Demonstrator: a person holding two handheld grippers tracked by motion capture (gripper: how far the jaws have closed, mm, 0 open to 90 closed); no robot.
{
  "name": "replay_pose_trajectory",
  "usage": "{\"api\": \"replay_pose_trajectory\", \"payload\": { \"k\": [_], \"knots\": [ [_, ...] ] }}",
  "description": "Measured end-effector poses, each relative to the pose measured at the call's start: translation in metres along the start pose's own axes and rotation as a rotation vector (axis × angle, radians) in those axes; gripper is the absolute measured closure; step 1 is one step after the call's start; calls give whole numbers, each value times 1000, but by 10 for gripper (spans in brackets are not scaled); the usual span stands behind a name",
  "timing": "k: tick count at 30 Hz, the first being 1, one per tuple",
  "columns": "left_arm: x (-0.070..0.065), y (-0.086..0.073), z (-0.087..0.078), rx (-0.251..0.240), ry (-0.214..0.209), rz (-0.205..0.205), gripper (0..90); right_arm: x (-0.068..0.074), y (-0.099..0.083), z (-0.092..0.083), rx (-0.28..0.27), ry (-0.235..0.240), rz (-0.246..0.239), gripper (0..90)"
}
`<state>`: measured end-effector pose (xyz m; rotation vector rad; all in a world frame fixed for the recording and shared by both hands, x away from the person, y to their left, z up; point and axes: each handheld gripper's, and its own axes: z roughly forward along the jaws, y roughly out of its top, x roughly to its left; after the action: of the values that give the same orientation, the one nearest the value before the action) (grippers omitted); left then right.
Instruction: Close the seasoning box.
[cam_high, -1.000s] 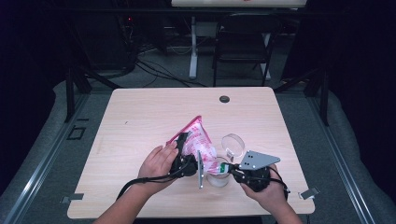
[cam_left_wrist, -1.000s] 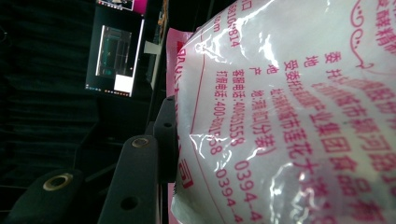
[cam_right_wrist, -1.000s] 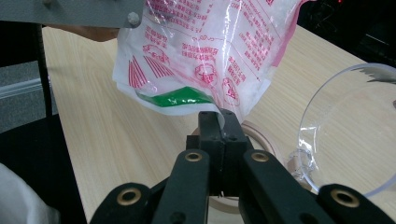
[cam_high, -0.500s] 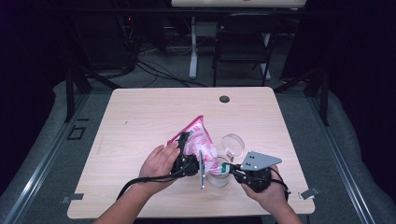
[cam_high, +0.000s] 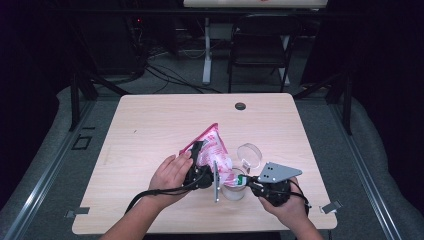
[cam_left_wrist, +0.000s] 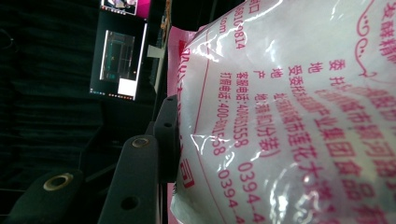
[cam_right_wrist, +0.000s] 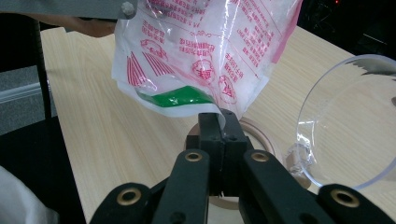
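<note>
pouring stage, by the look of it, and not yet visibly under way. pink-and-white printed plastic bag of white powder (cam_high: 212, 150) held tilted above the light wooden table (cam_high: 150, 130), lower corner aimed down at the clear glass jar with a wooden rim (cam_high: 234, 186) standing near the table's front edge, between the two hands. left gripper (cam_high: 199, 165) clamped on the bag's body, one black jaw pressed flat against the bulging film in the left gripper view (cam_left_wrist: 280, 116). right gripper (cam_right_wrist: 219, 122) closed tight on the bag's bottom corner, just under the green patch, pinching a thin tab of film directly over the jar's mouth (cam_right_wrist: 254, 128). clear round hinged lid (cam_high: 249, 154) swung back and open, just beside the jar on its far right. done so far: jar opened, bag lifted and lined up. left, as judged: opening or freeing that corner, tipping powder in, setting the bag down, closing the lid. cannot tell whether any powder has reached the jar.
</note>
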<state>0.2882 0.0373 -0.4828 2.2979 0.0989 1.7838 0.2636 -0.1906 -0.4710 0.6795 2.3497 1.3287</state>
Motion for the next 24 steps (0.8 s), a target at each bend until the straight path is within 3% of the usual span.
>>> {"api": "replay_pose_trajectory", "payload": {
  "k": [24],
  "knots": [
    [2, 3, -1, -4, 8, 16, 621, -2, -3, 0, 3, -1, 6, 900]
  ]
}}
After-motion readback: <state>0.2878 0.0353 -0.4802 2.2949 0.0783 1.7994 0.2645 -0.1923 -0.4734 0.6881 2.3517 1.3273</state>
